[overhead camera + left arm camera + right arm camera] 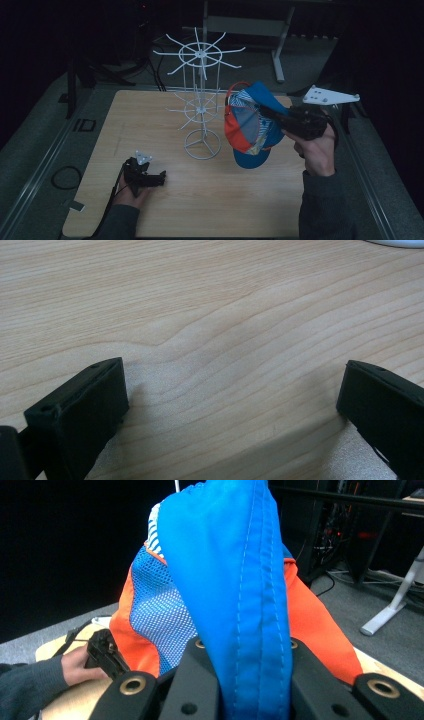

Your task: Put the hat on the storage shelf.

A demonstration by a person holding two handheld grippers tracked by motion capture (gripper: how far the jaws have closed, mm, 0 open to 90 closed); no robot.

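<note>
The right claw (267, 114) is clamped on the blue fabric of a cap (250, 125) and holds it up in the air, over the counter's right half and clear of the wood. In the right gripper view the two black jaws pinch a stitched blue fold between them, with orange panels and blue mesh hanging to either side. From the high view the cap hangs with its opening turned toward the white wire rack (201, 100), which stands just to the cap's left, near the middle of the counter (150, 210) and toward its far edge.

That is the relation that matters — the rack's prongs lie leftward of the cap, close by at both the lower and the upper ring, so the likely move is a short carry left to hook the cap on a prong. The right hand is far nearer; nothing lies between cap and rack, though the neighbouring prongs could snag the mesh.

The left claw (161, 176) rests low near the counter's near-left corner, well apart from the rack — its jaws stand wide apart over bare wood, holding nothing.
</note>
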